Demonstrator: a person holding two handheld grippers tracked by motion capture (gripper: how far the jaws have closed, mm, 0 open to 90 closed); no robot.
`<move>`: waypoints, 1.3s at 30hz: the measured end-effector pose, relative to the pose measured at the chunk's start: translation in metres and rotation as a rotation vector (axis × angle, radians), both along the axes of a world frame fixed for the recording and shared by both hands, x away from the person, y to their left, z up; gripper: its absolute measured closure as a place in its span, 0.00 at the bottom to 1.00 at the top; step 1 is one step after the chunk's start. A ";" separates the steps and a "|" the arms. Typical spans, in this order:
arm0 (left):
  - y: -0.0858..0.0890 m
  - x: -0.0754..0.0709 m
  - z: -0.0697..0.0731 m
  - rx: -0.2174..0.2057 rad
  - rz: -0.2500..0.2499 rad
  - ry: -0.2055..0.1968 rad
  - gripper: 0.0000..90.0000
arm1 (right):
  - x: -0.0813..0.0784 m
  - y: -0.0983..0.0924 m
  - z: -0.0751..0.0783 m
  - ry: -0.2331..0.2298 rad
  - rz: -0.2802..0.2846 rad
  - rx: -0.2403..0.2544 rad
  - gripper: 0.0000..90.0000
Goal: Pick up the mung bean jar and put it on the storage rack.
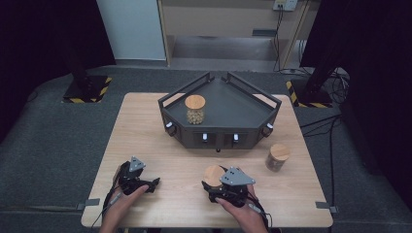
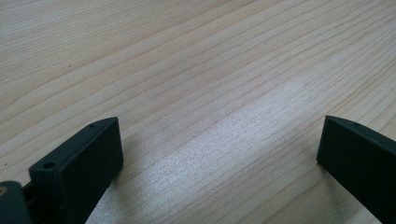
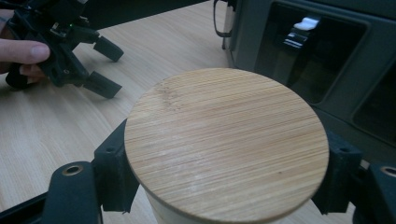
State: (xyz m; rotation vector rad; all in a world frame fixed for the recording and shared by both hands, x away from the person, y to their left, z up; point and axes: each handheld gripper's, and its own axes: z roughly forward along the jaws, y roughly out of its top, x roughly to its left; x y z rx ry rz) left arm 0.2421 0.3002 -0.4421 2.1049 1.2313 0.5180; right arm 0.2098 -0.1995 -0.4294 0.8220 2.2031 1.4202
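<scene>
the right tongs [image 1: 217, 180] are being held clamped on a jar [image 3: 226, 144] with a round bamboo lid, one black jaw pressed against each side just under the lid's rim. in the high view this jar [image 1: 214, 175] is being kept in front of the dark grey tray [image 1: 228, 99], on the person's side of it and a little toward the middle of the tabletop [image 1: 145, 141]. the left tongs [image 1: 151, 184] are being held well to the left of the gripped jar, low over bare wood, with their jaws standing wide apart and nothing between them; in the right gripper view the same tongs [image 3: 103, 67] are being seen beyond the lid, with fingers [image 3: 25, 51] wrapped around their body. a second jar [image 1: 195, 109], filled with small pale round things, is being carried inside the tray near its left wall. a third jar [image 1: 278, 157] is being left on the tabletop just off the tray's front right corner, apart from both tongs.
</scene>
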 end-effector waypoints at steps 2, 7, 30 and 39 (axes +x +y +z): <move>0.000 0.000 0.000 0.000 0.000 0.000 0.00 | 0.002 -0.003 0.003 0.002 -0.007 0.003 0.28; 0.000 0.000 0.000 0.000 0.001 0.000 0.00 | 0.007 -0.010 0.008 0.002 -0.026 0.016 0.28; -0.001 -0.001 0.000 0.000 0.005 -0.001 0.00 | 0.033 -0.015 0.029 -0.003 -0.055 0.005 0.28; -0.001 -0.001 0.000 0.000 0.006 -0.001 0.00 | 0.042 -0.012 0.035 0.003 -0.059 0.013 0.28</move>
